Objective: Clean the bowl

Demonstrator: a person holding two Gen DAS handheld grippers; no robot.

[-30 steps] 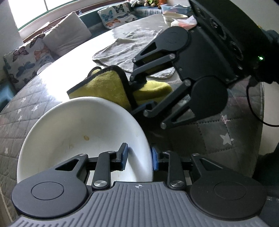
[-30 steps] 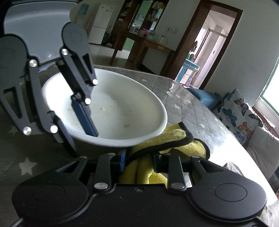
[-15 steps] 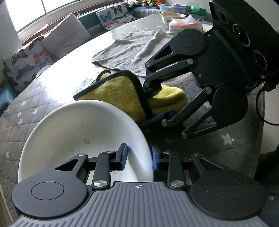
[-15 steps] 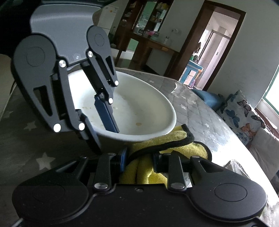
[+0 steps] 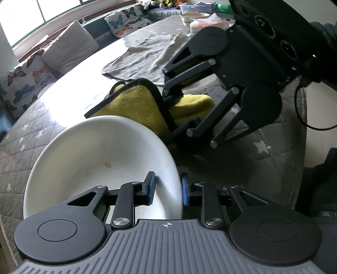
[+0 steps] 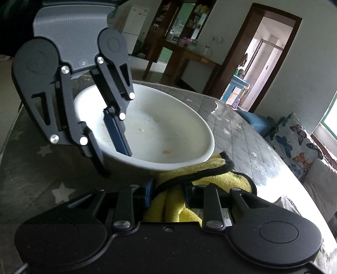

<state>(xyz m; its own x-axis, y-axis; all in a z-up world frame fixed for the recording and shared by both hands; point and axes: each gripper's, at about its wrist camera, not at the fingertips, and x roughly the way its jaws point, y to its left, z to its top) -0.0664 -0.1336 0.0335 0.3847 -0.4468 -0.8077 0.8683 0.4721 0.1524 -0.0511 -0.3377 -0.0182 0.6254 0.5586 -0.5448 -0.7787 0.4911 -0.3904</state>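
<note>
Your table [image 5: 271,151] is wearing a grey quilted cover with stars; a grey towel [image 5: 151,59] is lying flat on it.

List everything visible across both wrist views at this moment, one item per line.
Bowl: one, white, tilted on the table, rim between the left gripper's pads, small brownish specks inside.
Cleaning cloth: one, yellow with black edging, beside the bowl, held by the right gripper.
Towel: one, grey, spread flat farther back on the table.
Small bowl: one, pale, at the table's far end.
Table cover: one, grey quilted with white stars.
Butterfly cushions: several, on the window seat.
Left gripper: black, blue pads, clamping the bowl rim.
Right gripper: black, gripping the cloth.
</note>
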